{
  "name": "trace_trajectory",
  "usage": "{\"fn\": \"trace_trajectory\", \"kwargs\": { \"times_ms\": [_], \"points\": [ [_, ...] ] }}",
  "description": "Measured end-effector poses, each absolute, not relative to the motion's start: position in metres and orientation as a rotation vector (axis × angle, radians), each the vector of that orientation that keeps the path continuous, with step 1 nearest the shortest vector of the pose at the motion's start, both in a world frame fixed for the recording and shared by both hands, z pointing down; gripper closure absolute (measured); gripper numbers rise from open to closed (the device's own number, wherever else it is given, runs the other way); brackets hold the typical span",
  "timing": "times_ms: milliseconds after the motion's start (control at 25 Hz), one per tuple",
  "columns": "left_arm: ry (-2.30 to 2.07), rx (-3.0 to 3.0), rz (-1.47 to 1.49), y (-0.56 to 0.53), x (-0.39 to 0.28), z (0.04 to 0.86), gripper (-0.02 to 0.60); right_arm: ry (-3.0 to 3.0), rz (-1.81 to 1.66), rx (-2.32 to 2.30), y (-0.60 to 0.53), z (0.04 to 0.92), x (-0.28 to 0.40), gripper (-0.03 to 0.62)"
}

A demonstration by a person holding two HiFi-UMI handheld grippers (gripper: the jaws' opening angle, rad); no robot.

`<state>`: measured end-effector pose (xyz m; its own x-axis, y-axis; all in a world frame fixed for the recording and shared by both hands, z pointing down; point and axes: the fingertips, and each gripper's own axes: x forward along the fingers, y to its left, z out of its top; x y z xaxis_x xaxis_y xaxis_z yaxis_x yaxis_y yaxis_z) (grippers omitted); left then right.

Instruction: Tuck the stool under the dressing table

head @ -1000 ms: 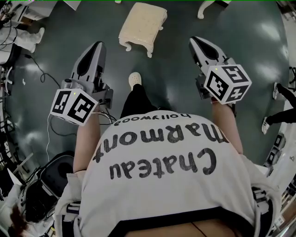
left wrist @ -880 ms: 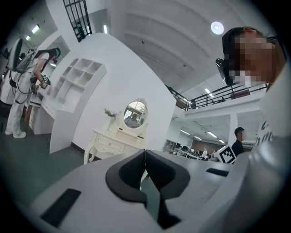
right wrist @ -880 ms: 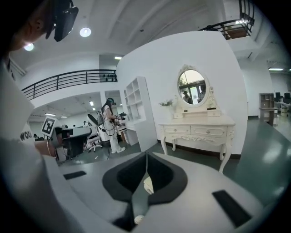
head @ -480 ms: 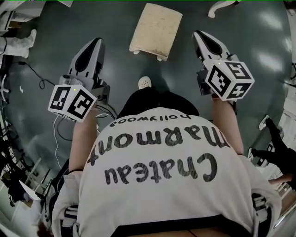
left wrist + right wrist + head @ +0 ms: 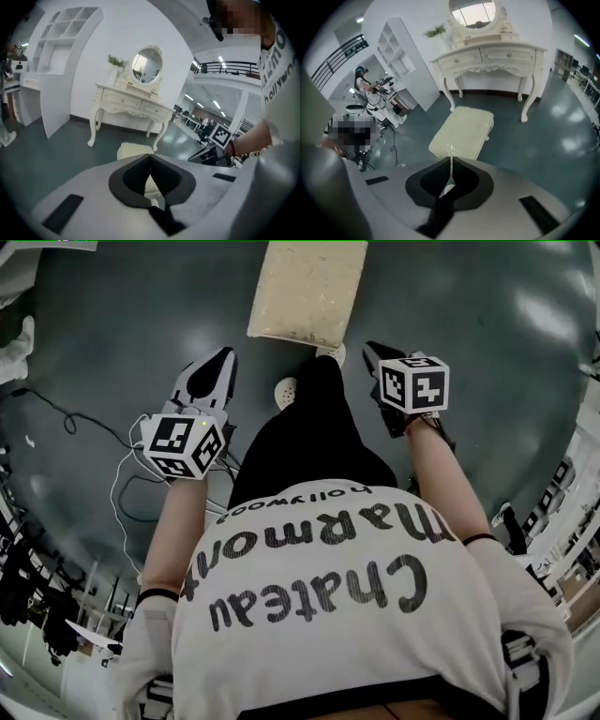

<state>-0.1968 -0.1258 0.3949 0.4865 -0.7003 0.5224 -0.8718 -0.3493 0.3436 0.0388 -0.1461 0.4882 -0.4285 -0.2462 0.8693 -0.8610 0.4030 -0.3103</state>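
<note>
A cream cushioned stool (image 5: 306,292) stands on the dark green floor just ahead of me, also seen as the stool (image 5: 463,132) and the stool (image 5: 132,151). Beyond it stands the white dressing table (image 5: 490,58) with an oval mirror, shown too as the dressing table (image 5: 129,105), with the stool out in front of it, not under it. My left gripper (image 5: 223,360) is shut and empty, left of the stool's near end. My right gripper (image 5: 368,350) is shut and empty, right of that near end. Neither touches the stool.
White shelving (image 5: 401,61) stands left of the dressing table. Cables (image 5: 122,484) trail on the floor at the left. A person works at a bench (image 5: 365,91) at far left. My own leg and shoe (image 5: 287,390) sit between the grippers.
Both grippers have dropped lower and tipped downward toward the floor. The stool has come closer and now lies between them at the top of the head view. I have stepped forward.
</note>
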Motion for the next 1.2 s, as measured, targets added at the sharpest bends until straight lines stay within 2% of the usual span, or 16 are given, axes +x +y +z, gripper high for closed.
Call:
{"fn": "trace_trajectory", "kwargs": {
  "times_ms": [240, 280, 360, 600, 640, 680, 720, 920, 1200],
  "points": [
    [-1.242, 1.999, 0.446, -0.129, -0.202, 0.451, 0.558, -1.720, 1.216, 0.898, -0.152, 0.586, 0.038, 0.563],
    [-1.233, 1.973, 0.468, -0.128, -0.203, 0.462, 0.558, -1.700, 1.250, 0.872, -0.151, 0.602, 0.035, 0.545],
    [-1.230, 1.919, 0.496, -0.133, -0.206, 0.484, 0.558, -1.674, 1.340, 0.807, -0.151, 0.633, 0.027, 0.337],
    [-1.236, 1.773, 0.546, -0.169, -0.202, 0.549, 0.554, -1.624, 1.435, 0.802, -0.169, 0.691, 0.031, 0.298],
    [-1.214, 1.737, 0.567, -0.172, -0.201, 0.566, 0.522, -1.609, 1.440, 0.794, -0.168, 0.699, 0.031, 0.285],
    [-1.186, 1.697, 0.581, -0.175, -0.199, 0.584, 0.388, -1.605, 1.446, 0.768, -0.166, 0.704, 0.030, 0.270],
    [-1.154, 1.655, 0.591, -0.177, -0.196, 0.601, 0.287, -1.608, 1.448, 0.729, -0.162, 0.709, 0.028, 0.256],
    [-1.068, 1.519, 0.676, -0.178, -0.183, 0.665, 0.282, -1.638, 1.482, 0.645, -0.156, 0.720, 0.025, 0.210],
    [-1.057, 1.421, 0.698, -0.186, -0.175, 0.694, 0.282, -1.712, 1.501, 0.591, -0.162, 0.716, 0.016, 0.223]
  ]
}}
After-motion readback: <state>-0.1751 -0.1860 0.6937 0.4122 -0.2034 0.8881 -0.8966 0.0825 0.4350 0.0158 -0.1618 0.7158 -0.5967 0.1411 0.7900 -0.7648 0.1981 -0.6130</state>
